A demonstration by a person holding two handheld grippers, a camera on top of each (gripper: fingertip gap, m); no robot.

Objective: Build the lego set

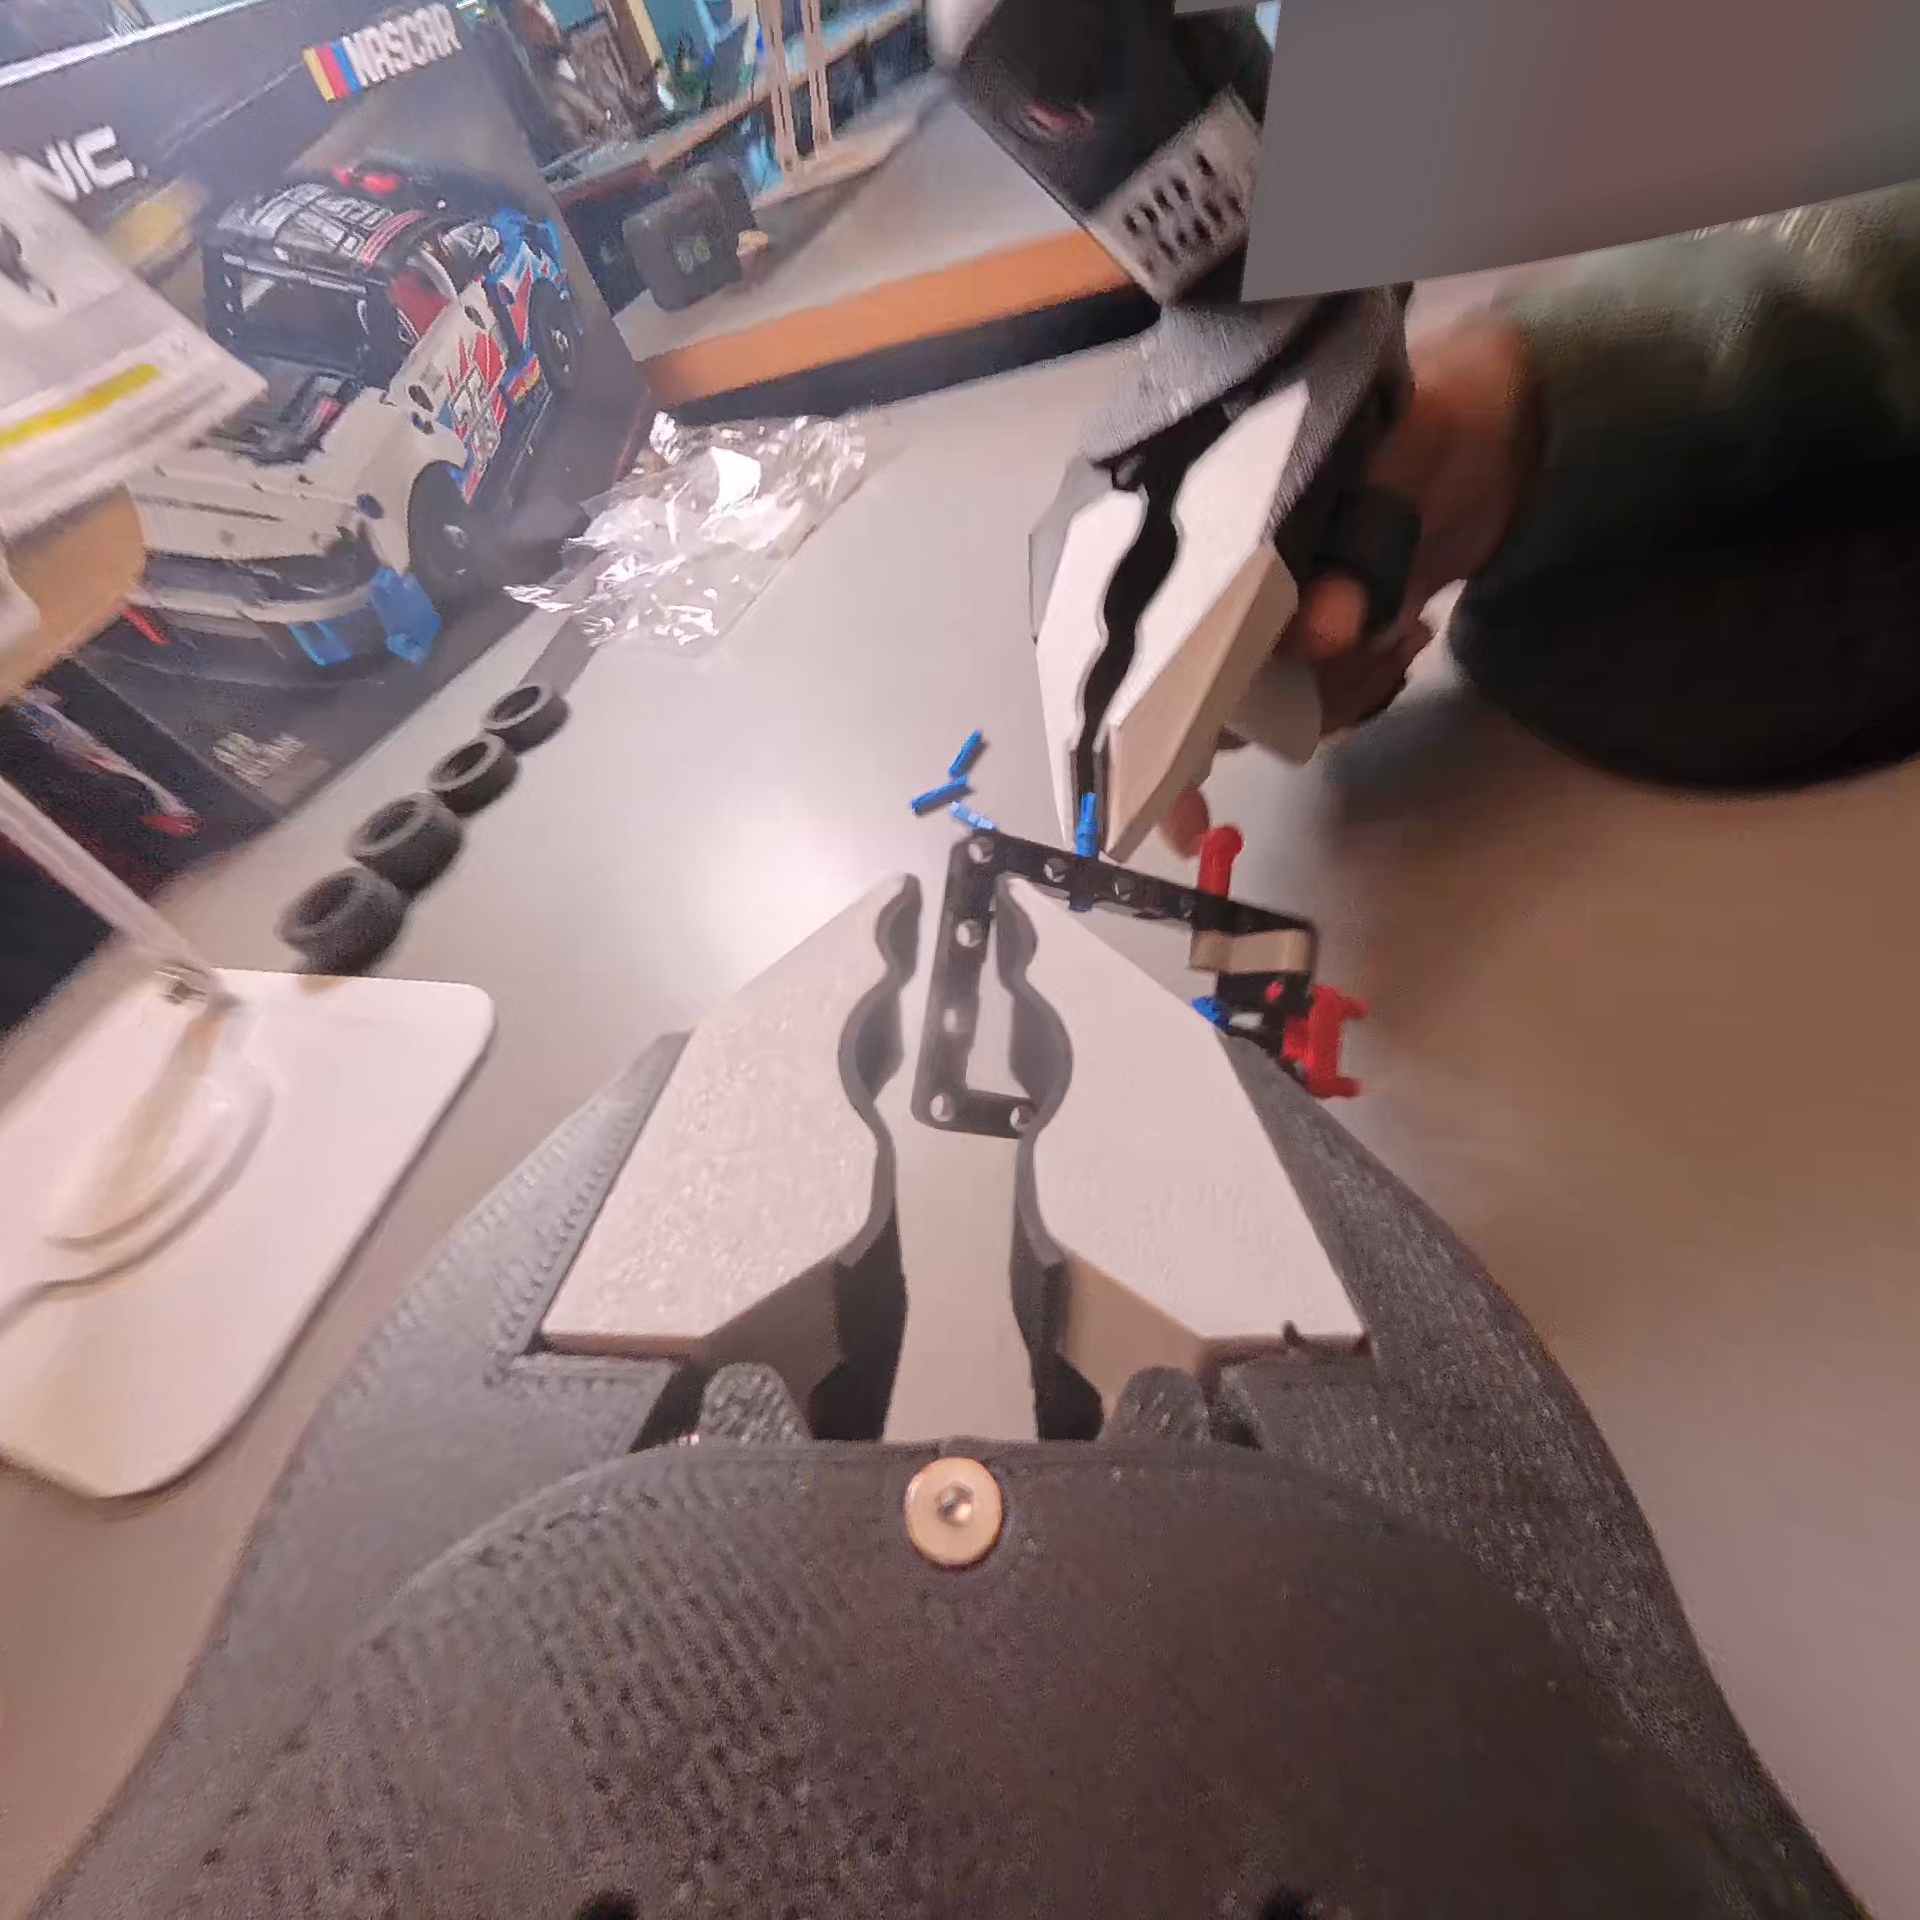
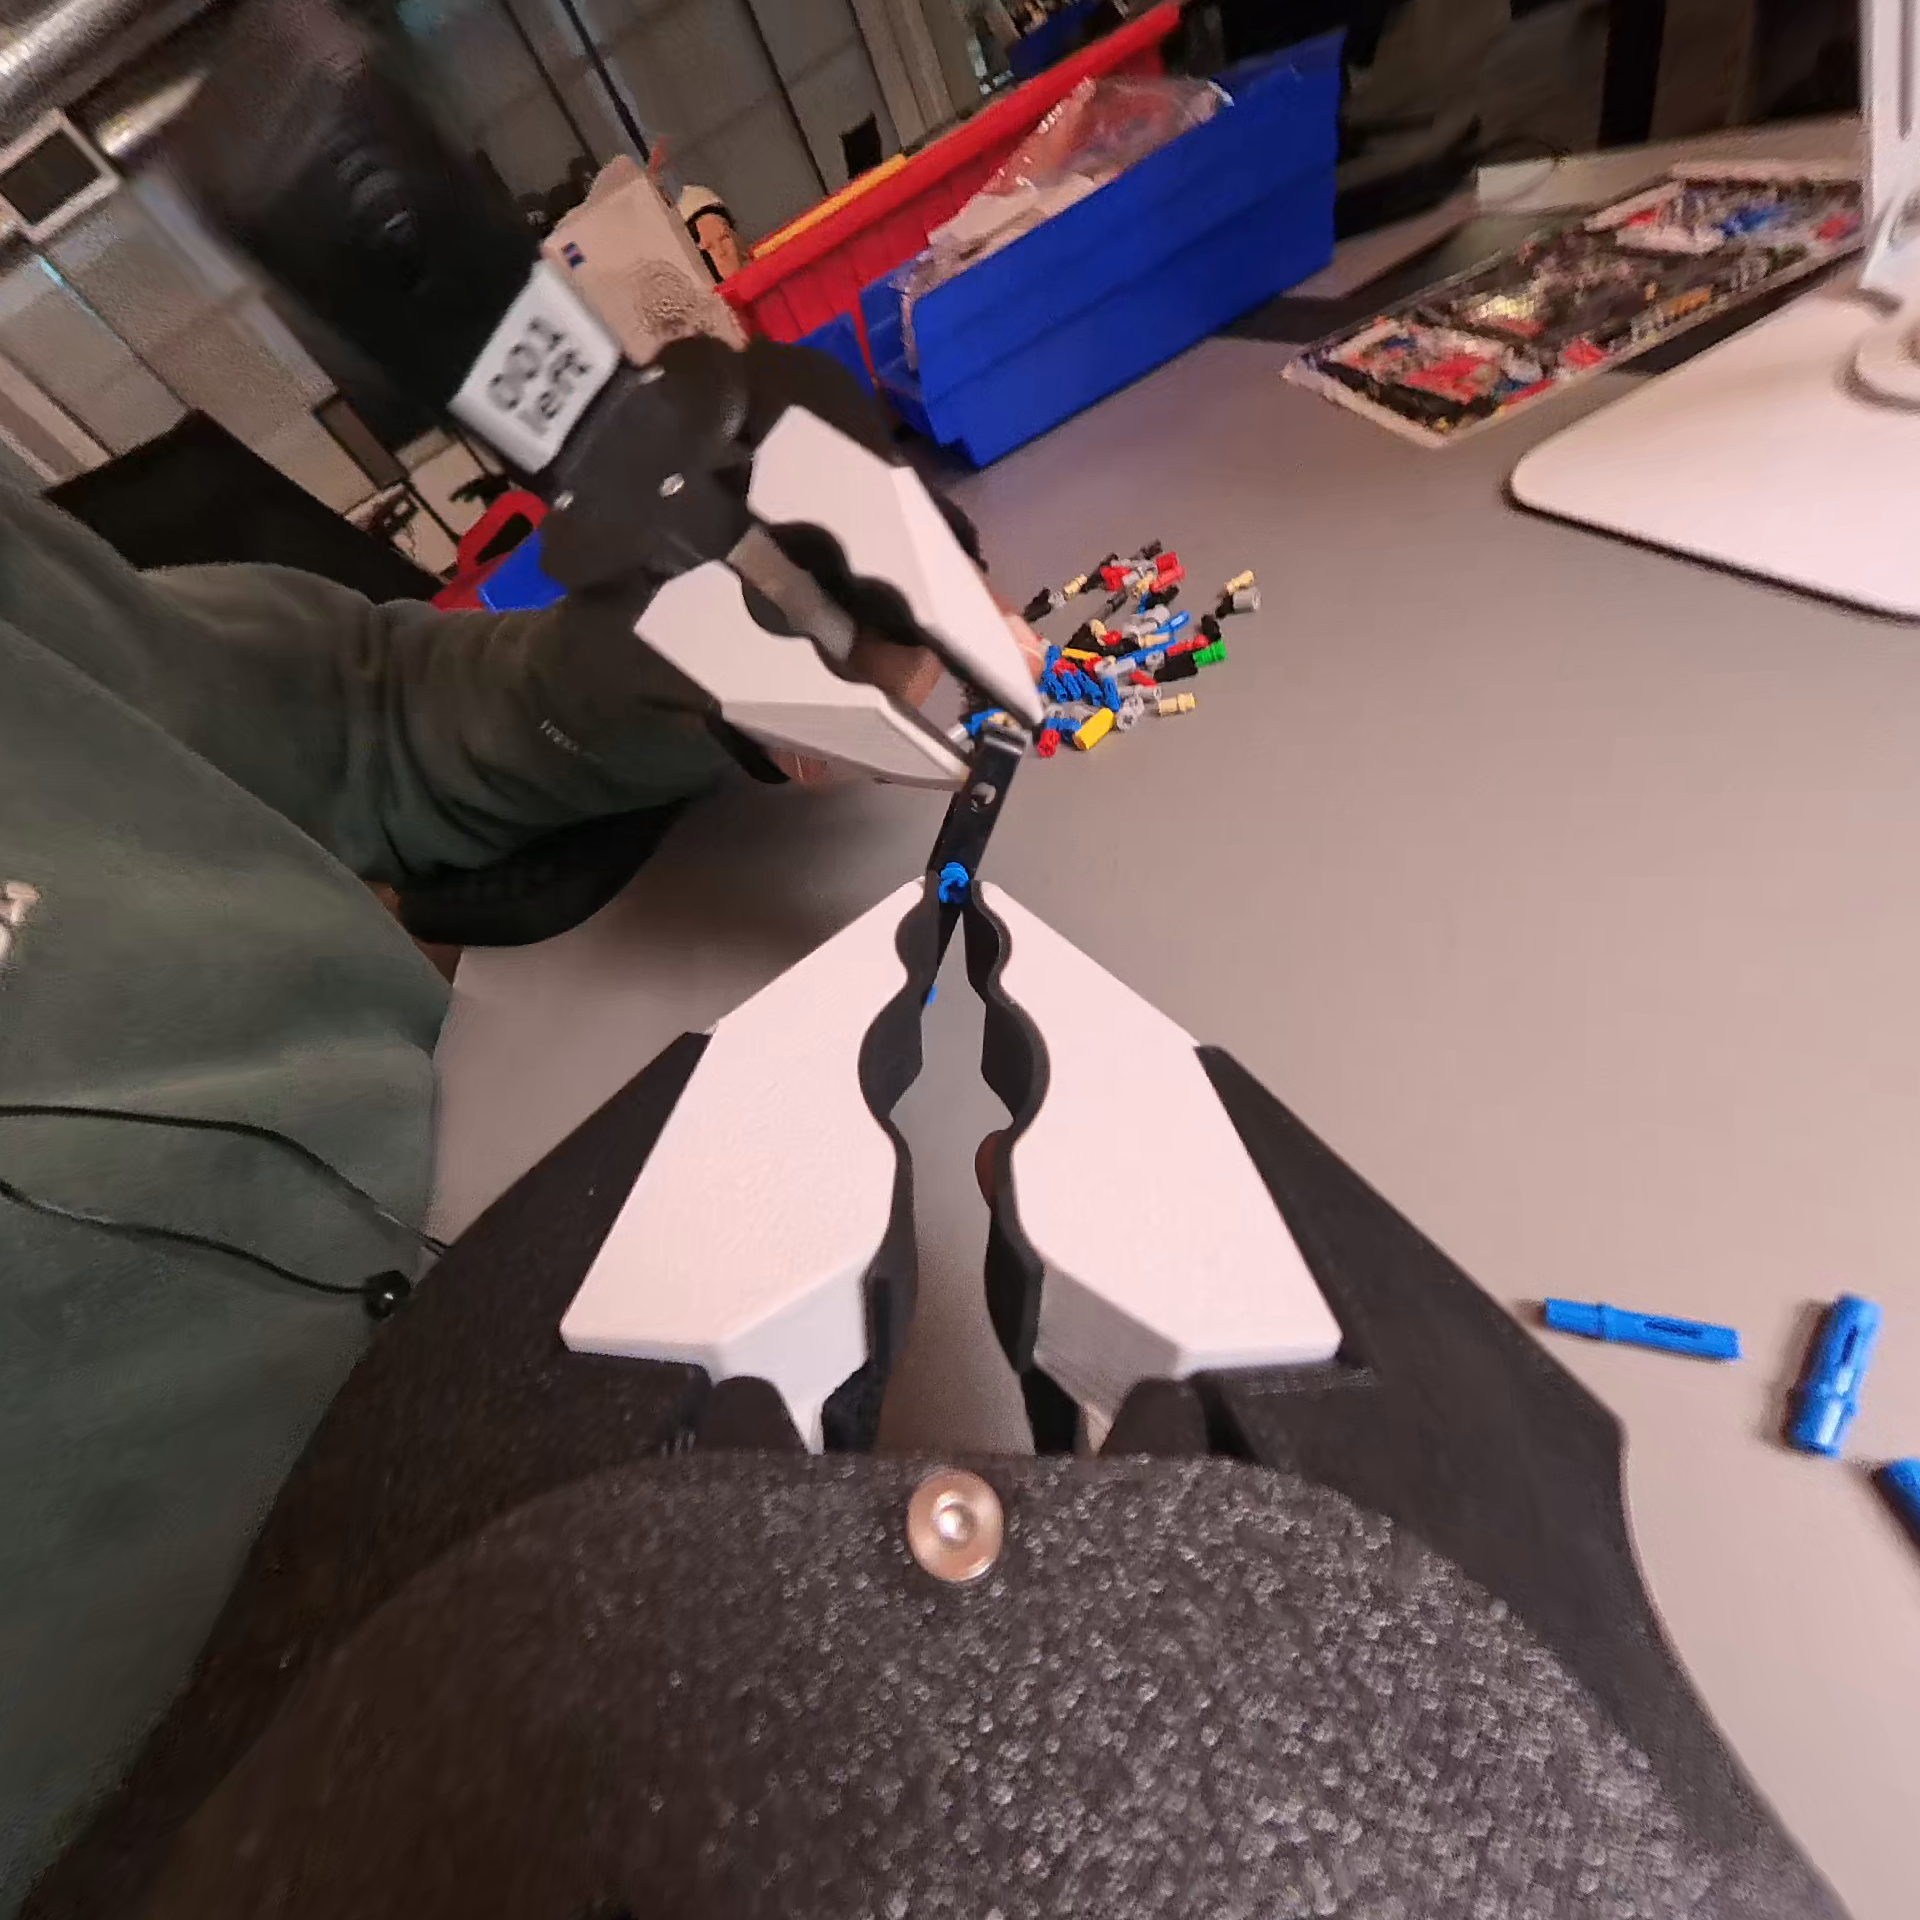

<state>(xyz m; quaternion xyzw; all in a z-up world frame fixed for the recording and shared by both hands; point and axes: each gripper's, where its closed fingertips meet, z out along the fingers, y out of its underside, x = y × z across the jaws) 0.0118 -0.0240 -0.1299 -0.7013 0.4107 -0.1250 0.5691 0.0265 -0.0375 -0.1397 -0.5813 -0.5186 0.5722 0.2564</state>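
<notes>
The black lego frame (image 1: 966, 997) sits at 12 o'clock, pinched in the left gripper (image 1: 961, 904) jaws. The right gripper (image 2: 951, 899) pinches a blue pin (image 2: 948, 883). Light, stiff; hold its beams.

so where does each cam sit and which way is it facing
Left wrist view: sits on the left tongs, looking along them at the black lego frame they grip, tyres and set box beyond; the right tongs and a sleeve show.
Right wrist view: sits on the right tongs, facing the left tongs, parts pile and blue bin; green sleeve at left.
Shared: frame, blue pin, both tongs.
</notes>
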